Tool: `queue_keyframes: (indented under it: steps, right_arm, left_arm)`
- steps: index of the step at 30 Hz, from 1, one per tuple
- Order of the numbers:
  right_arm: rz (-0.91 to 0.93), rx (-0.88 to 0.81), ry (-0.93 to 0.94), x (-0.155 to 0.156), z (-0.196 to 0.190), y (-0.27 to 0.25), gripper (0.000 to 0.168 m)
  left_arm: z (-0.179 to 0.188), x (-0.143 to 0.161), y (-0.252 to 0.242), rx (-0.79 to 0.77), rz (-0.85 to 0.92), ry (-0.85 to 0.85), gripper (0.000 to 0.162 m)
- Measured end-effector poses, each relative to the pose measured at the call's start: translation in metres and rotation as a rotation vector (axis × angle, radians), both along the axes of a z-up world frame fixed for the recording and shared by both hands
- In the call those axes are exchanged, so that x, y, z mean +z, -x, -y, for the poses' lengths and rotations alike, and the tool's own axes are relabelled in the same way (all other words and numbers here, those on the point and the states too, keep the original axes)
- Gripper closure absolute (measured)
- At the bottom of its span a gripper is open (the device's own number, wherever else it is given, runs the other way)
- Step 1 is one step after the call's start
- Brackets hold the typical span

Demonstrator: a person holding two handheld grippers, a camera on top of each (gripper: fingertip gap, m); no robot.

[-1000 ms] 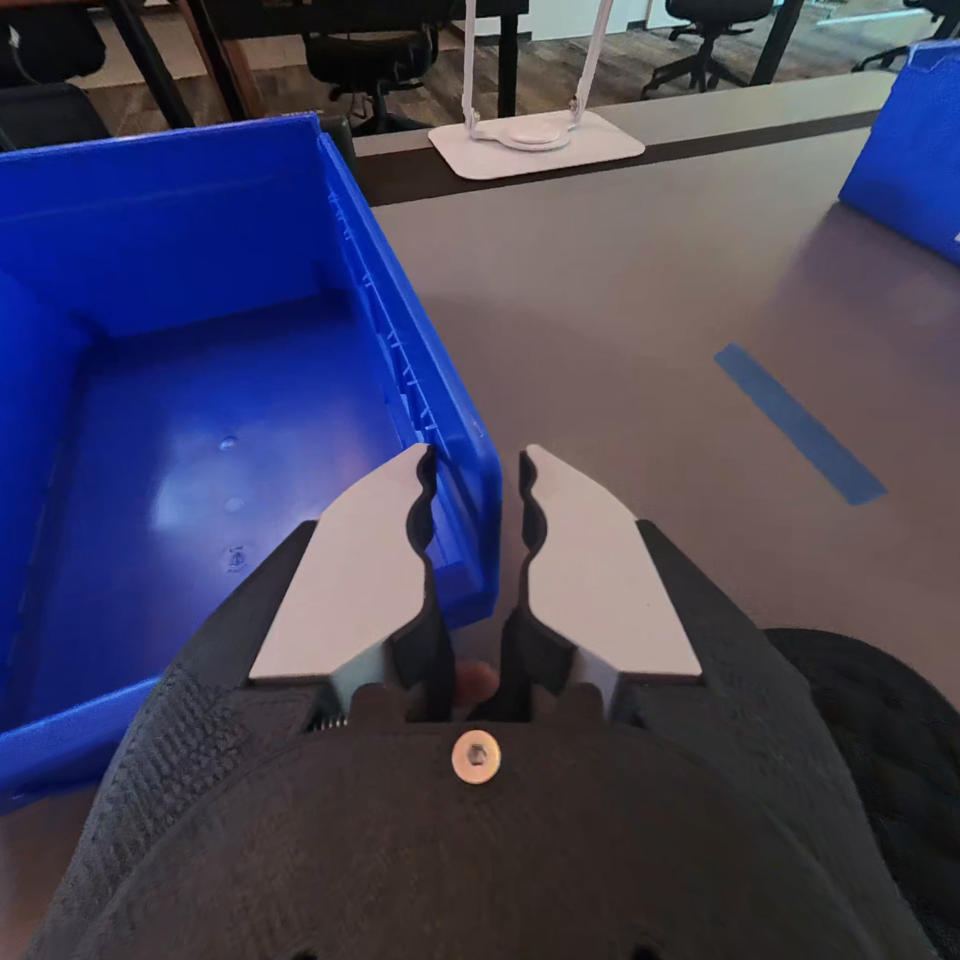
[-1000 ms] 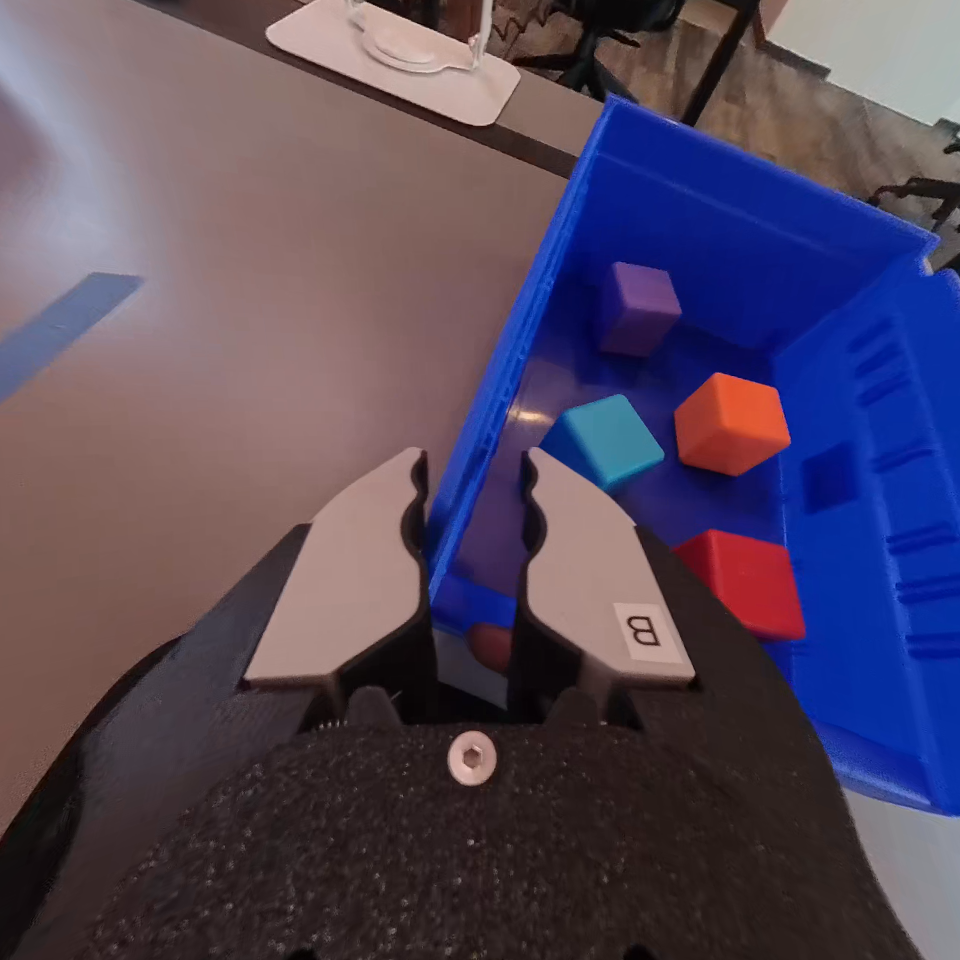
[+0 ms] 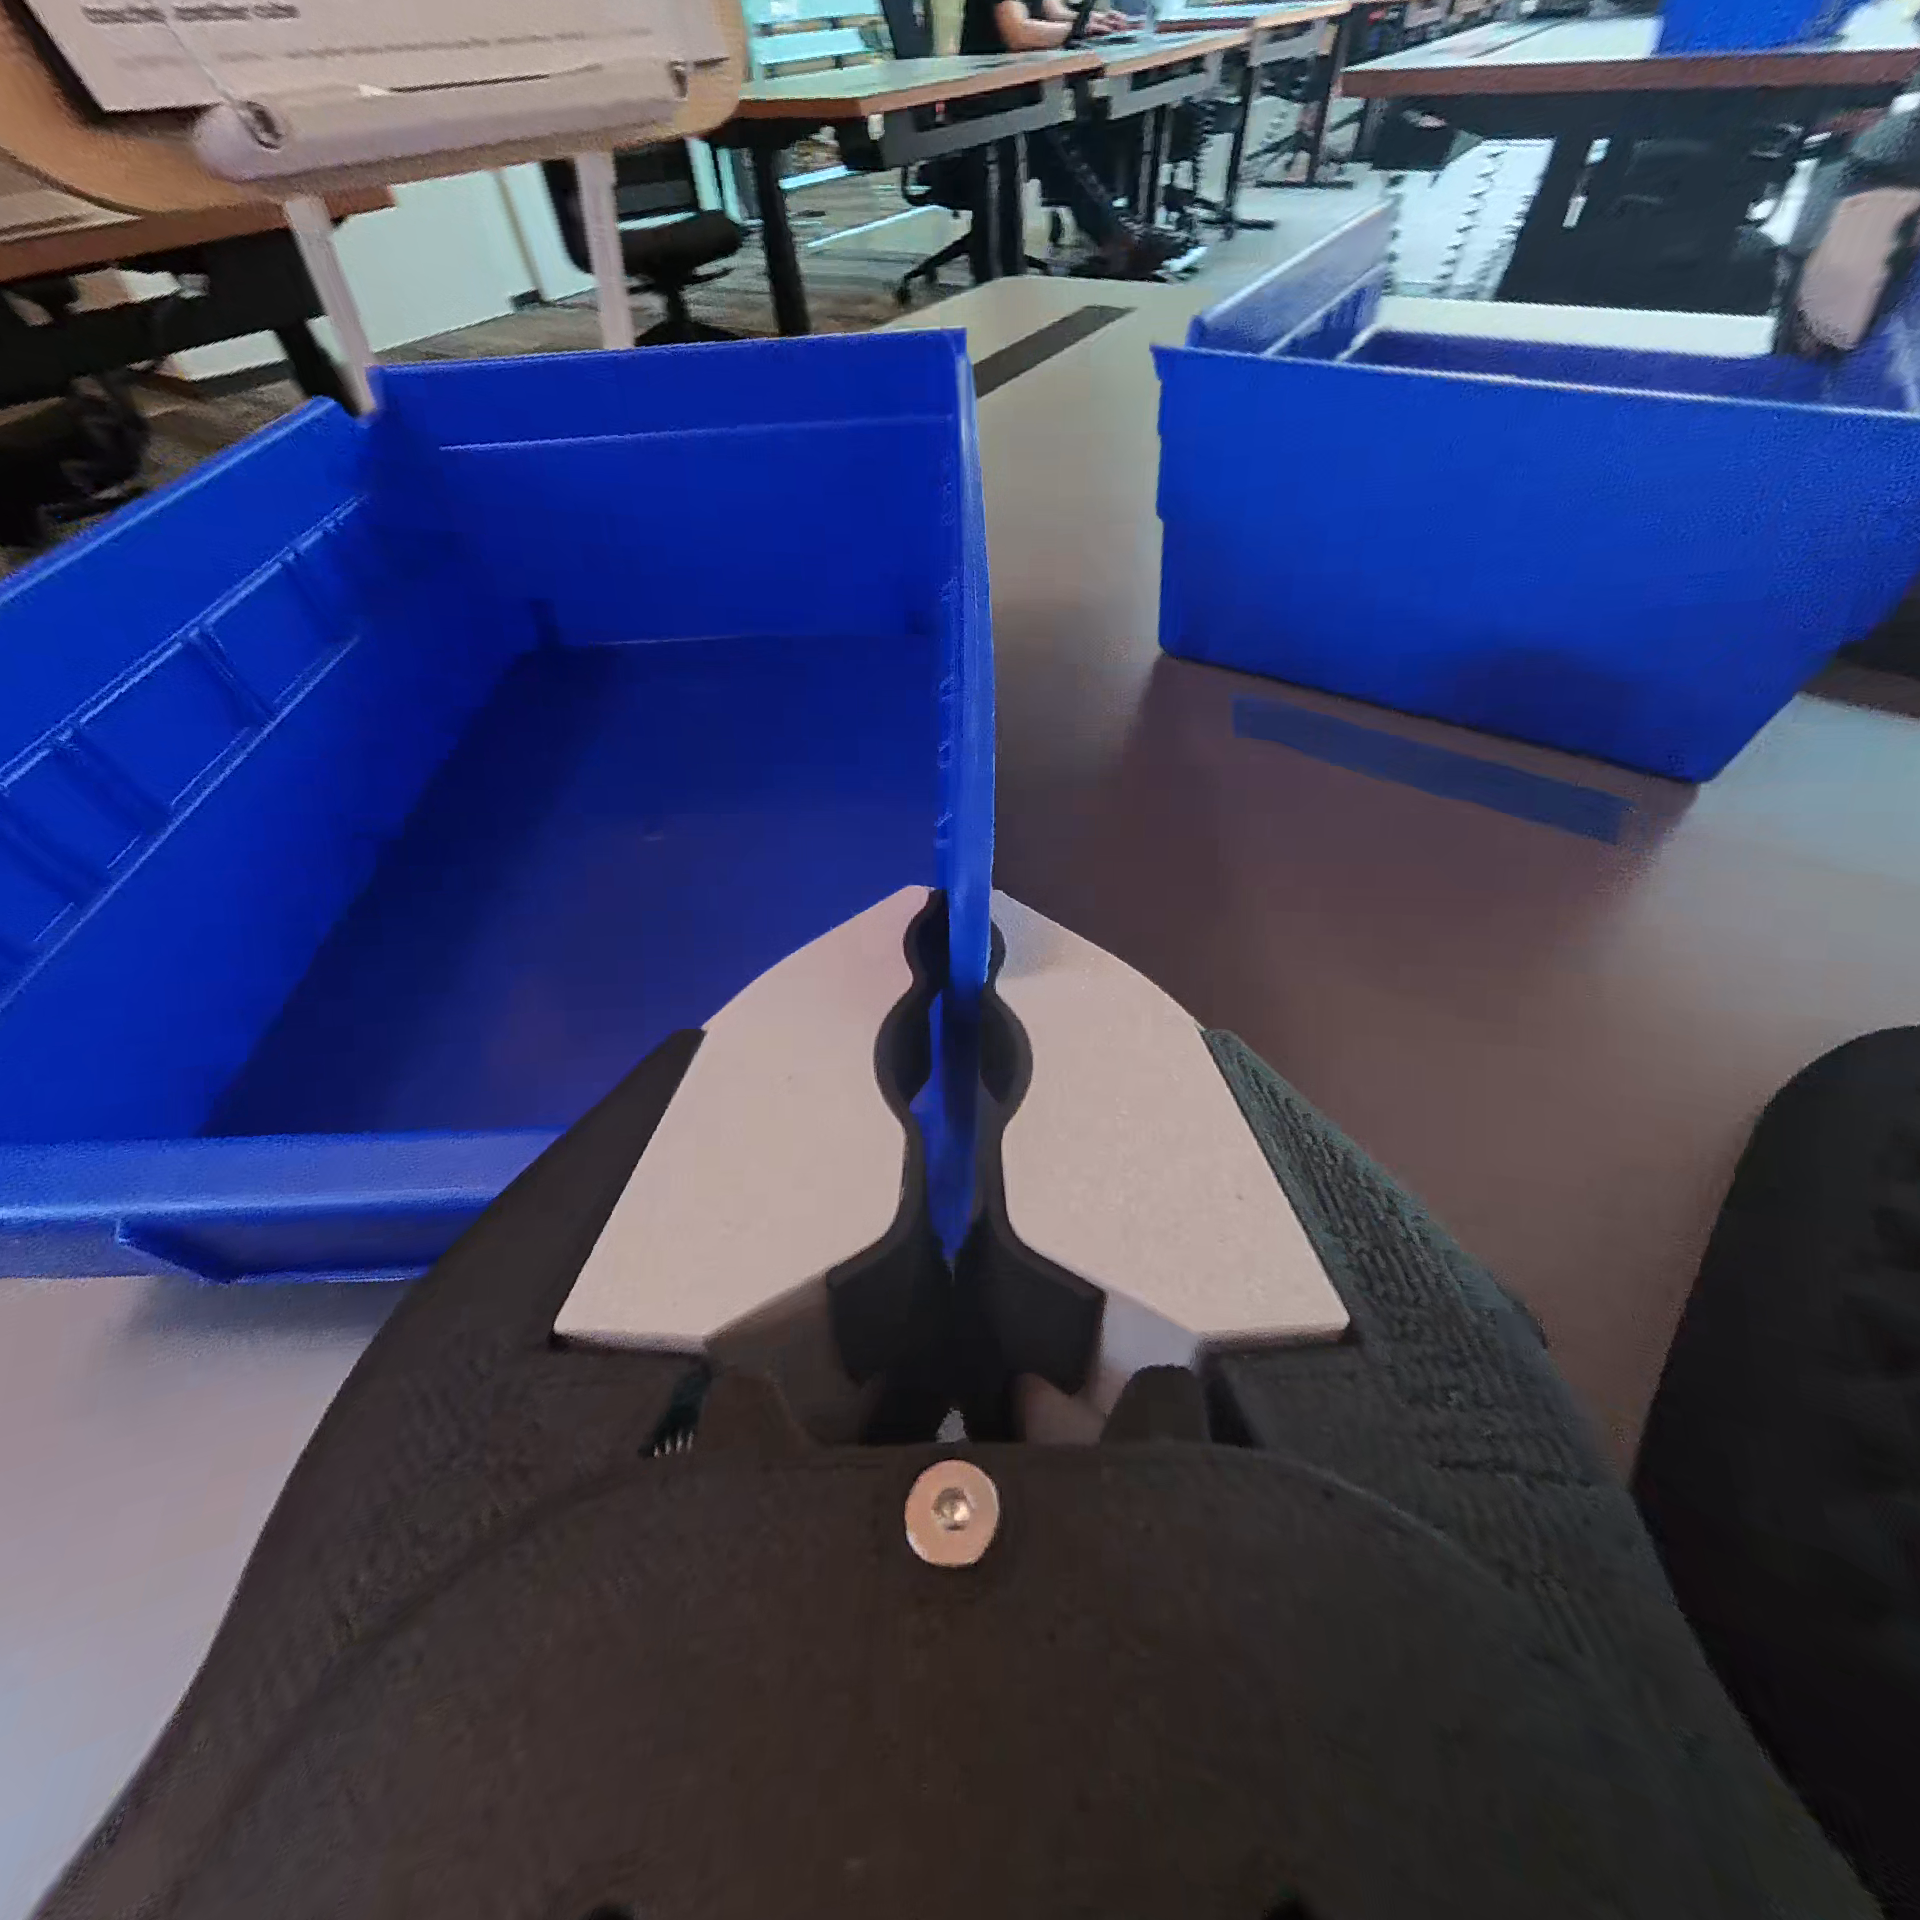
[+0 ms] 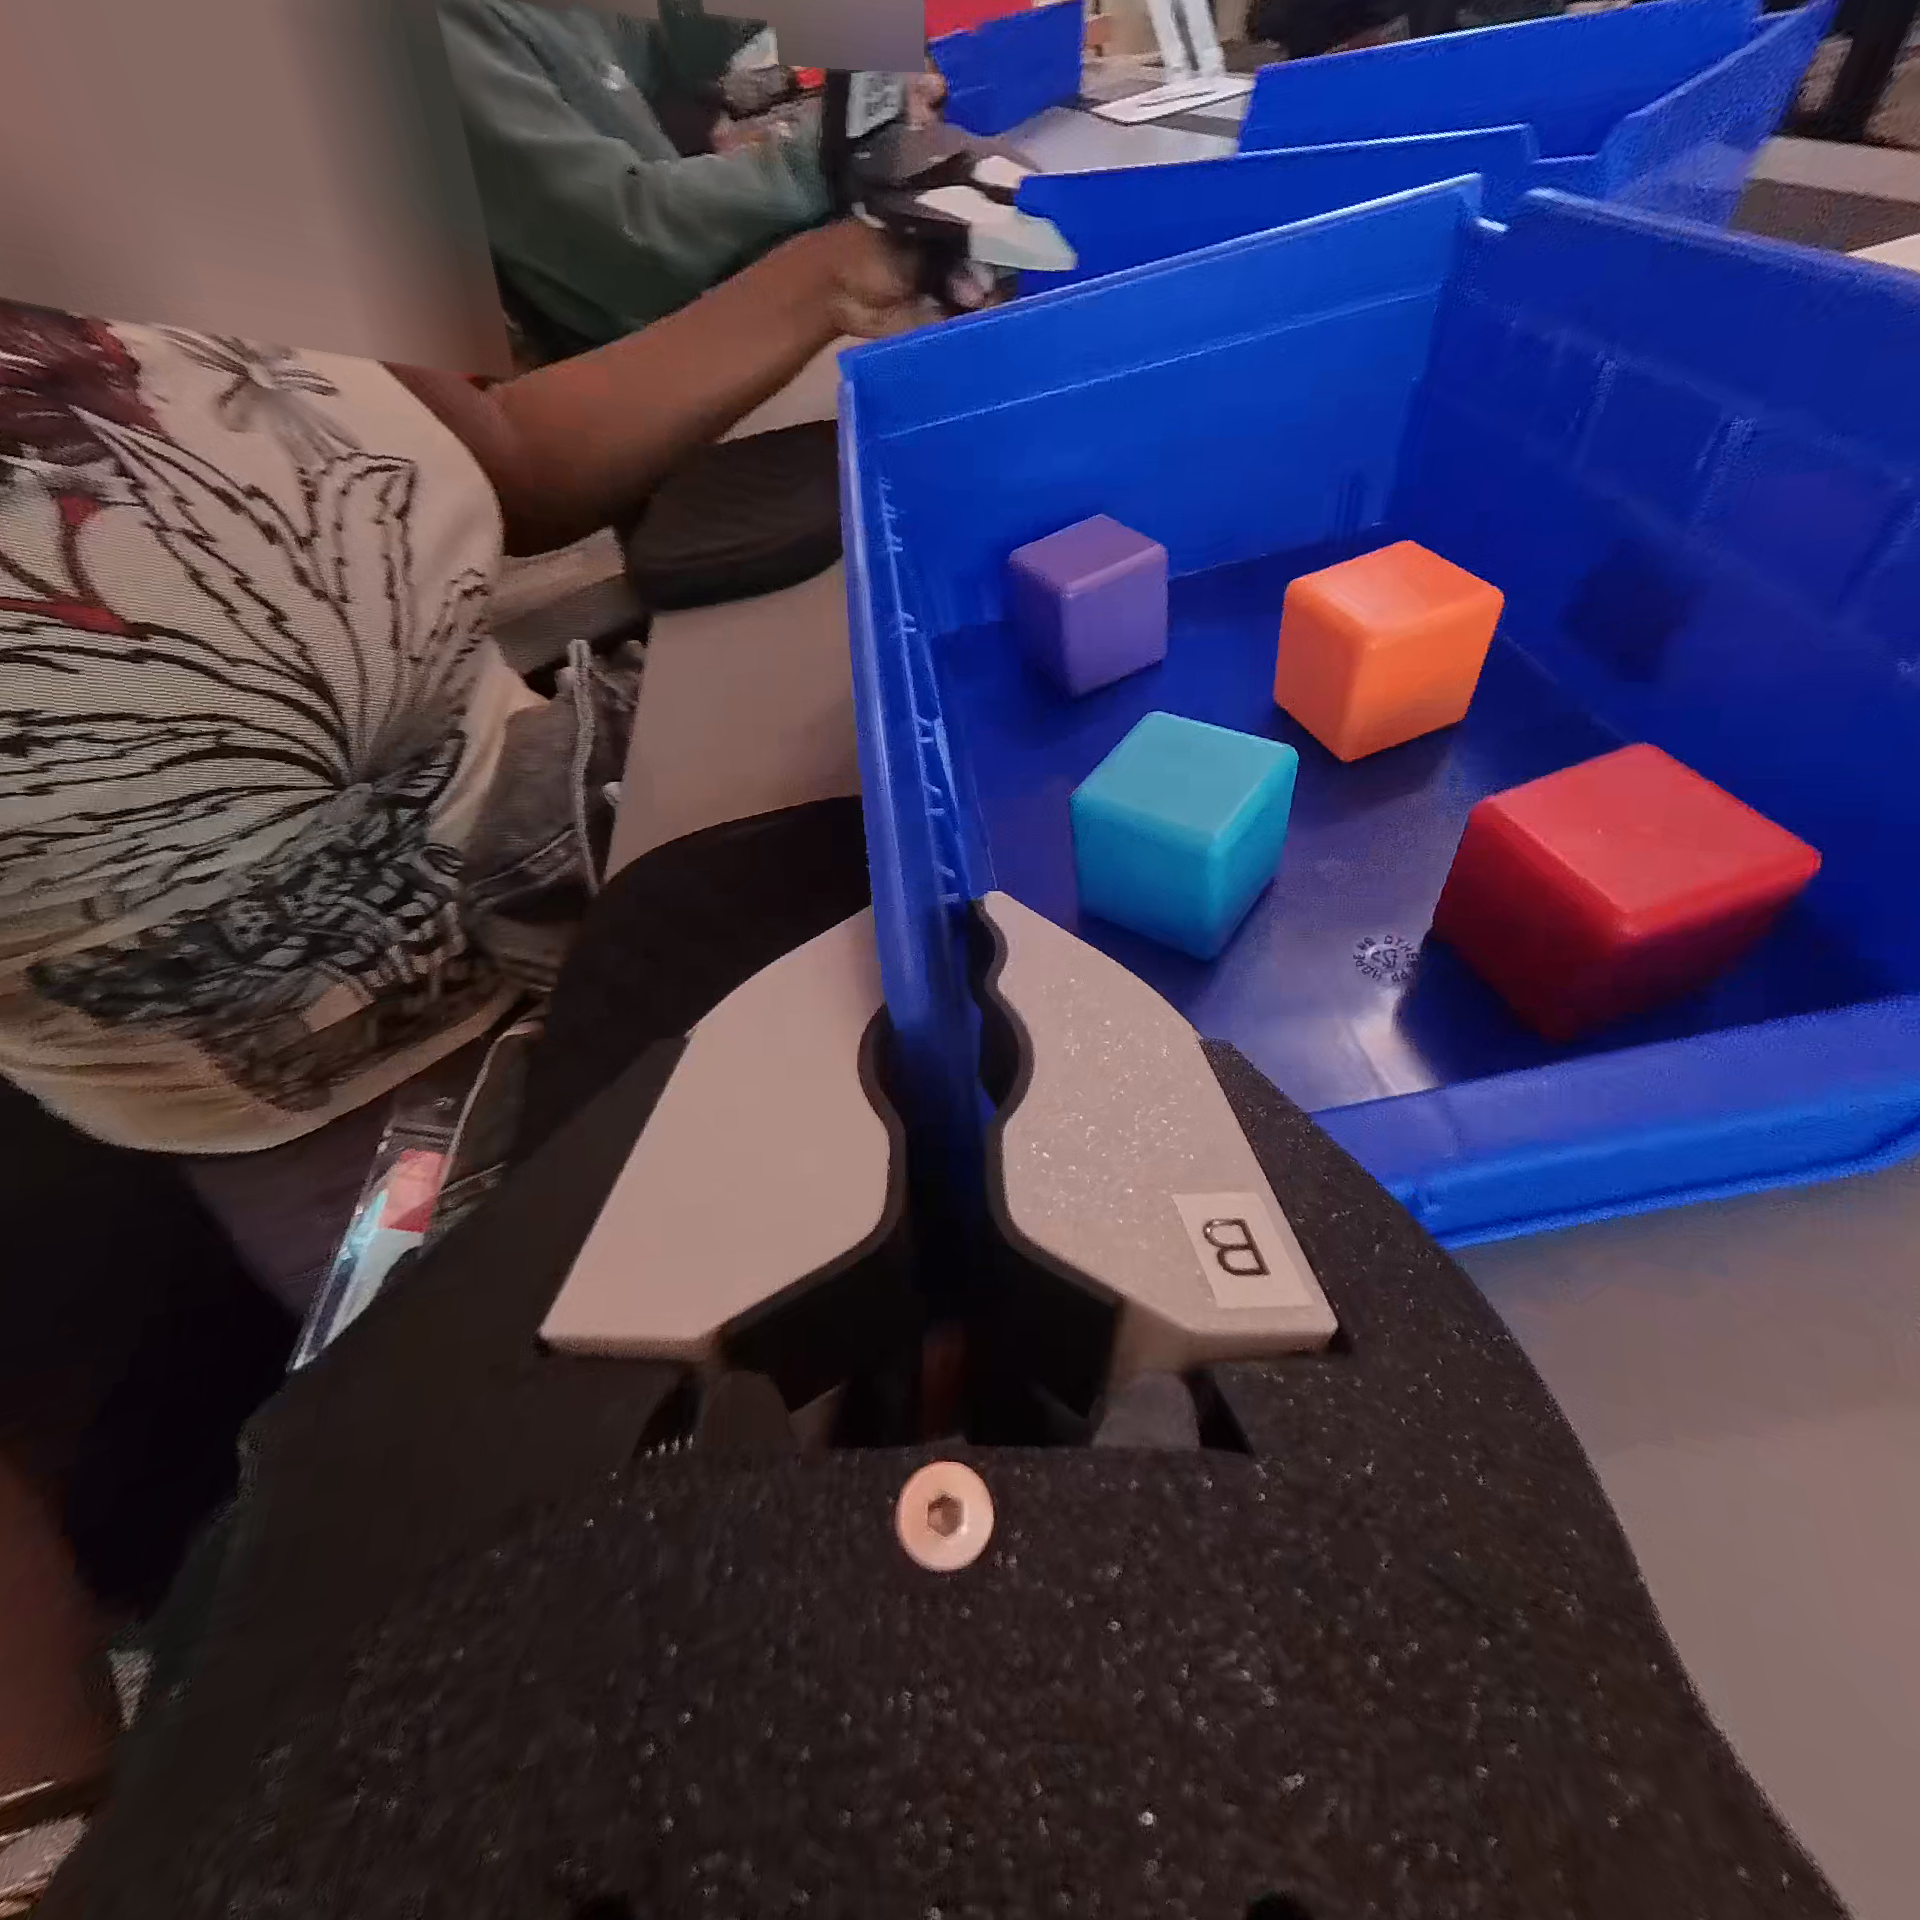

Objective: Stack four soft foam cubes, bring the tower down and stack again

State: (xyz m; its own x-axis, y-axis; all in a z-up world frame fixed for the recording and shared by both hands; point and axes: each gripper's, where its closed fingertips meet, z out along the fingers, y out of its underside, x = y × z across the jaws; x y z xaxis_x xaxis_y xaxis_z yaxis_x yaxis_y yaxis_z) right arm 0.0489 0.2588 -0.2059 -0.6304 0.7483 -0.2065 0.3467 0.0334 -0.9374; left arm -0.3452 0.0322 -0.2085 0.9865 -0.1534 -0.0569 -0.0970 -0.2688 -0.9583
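In the left wrist view the left claw (image 3: pixel 951 935) is clamped on the thin side wall of an empty blue bin (image 3: pixel 665 540), the wall running edge-on straight ahead between the two grey fingers (image 3: pixel 790 1101); the bin's hollow lies ahead and to the left of the claw, and no cubes show inside it. Ahead and to the right, well apart across the bench (image 3: pixel 1351 987), stands a second blue bin (image 3: pixel 1507 582) with a strip of blue tape (image 3: pixel 1429 769) in front of it. In the right wrist view the right claw (image 4: pixel 930 935) is likewise pinched on the near wall of the cube bin (image 4: pixel 1143 436), one finger outside and one inside. The four foam cubes lie loose and apart on the bin floor ahead and to the right: the teal cube (image 4: pixel 1184 831) nearest the claw, the purple cube (image 4: pixel 1091 603) beyond it, the orange cube (image 4: pixel 1387 649) farther right, and the red cube (image 4: pixel 1621 883) at the far right. Another person's arm (image 4: pixel 665 384) reaches across ahead and to the left. Nothing is stacked yet, by my reading. The risk is that each hold is on a slick, narrow wall: a tilt or jerk could slip the plastic out, or slide the cubes together against a wall where they are awkward to reach.
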Motion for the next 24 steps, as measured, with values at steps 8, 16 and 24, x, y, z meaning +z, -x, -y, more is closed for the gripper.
queue_keyframes:
  steps: [8,16,24]
  right_arm:
    - [-0.009,0.149,0.002,0.001,0.026,0.021,0.158]
    - [-0.007,0.214,0.013,0.001,0.043,0.037,0.157]
    - [-0.033,0.248,-0.043,0.001,0.079,0.063,0.16]
  left_arm:
    - [-0.04,0.0,0.004,-0.208,0.071,0.007,0.158]
    - [-0.09,-0.001,0.012,-0.347,0.111,0.023,0.157]
    - [-0.123,-0.001,0.014,-0.39,0.13,0.039,0.157]
